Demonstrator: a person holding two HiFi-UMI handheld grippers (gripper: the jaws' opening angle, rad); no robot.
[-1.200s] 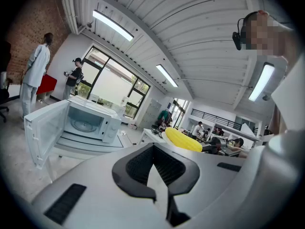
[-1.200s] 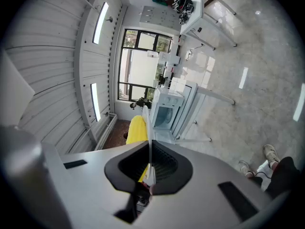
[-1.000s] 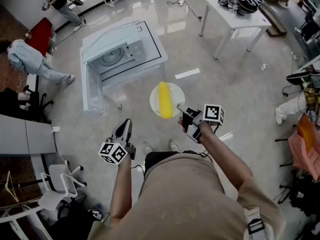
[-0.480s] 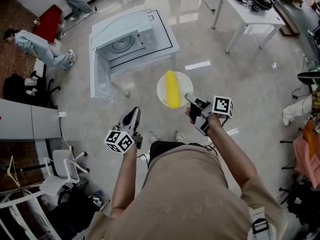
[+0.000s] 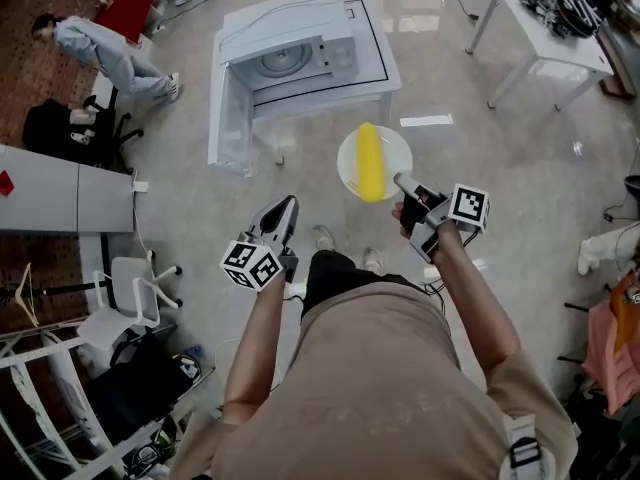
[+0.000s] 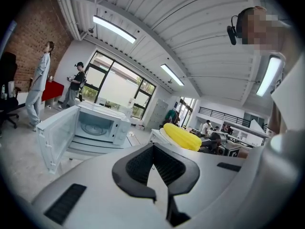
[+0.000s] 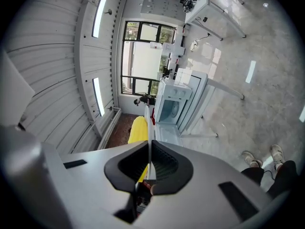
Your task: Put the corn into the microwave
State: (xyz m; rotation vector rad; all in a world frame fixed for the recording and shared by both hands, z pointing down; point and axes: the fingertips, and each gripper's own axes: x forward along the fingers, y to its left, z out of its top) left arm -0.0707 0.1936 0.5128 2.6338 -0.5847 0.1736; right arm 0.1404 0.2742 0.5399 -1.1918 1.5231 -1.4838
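Observation:
A yellow corn cob (image 5: 370, 161) lies on a white plate (image 5: 349, 163) held in the air. My right gripper (image 5: 403, 181) is shut on the plate's near rim. In the right gripper view the plate (image 7: 150, 128) shows edge-on between the pads, with the corn (image 7: 137, 128) to its left. The white microwave (image 5: 305, 56) stands ahead on a low white table, its door (image 5: 228, 118) swung open to the left and the turntable visible. My left gripper (image 5: 287, 204) hangs lower left of the plate, shut and empty. The left gripper view shows the microwave (image 6: 99, 126) and the corn (image 6: 182, 136).
A person (image 5: 105, 50) bends over at the far left beside a black chair (image 5: 70, 128). A white table (image 5: 545, 28) stands at the far right. A grey desk (image 5: 60, 200) and a white chair (image 5: 125, 313) are at my left. My shoes (image 5: 372, 260) show below the plate.
The microwave has drawn nearer in the head view as I walk toward it. My right gripper has carried the plate with the corn forward. The left gripper has kept its place beside me.

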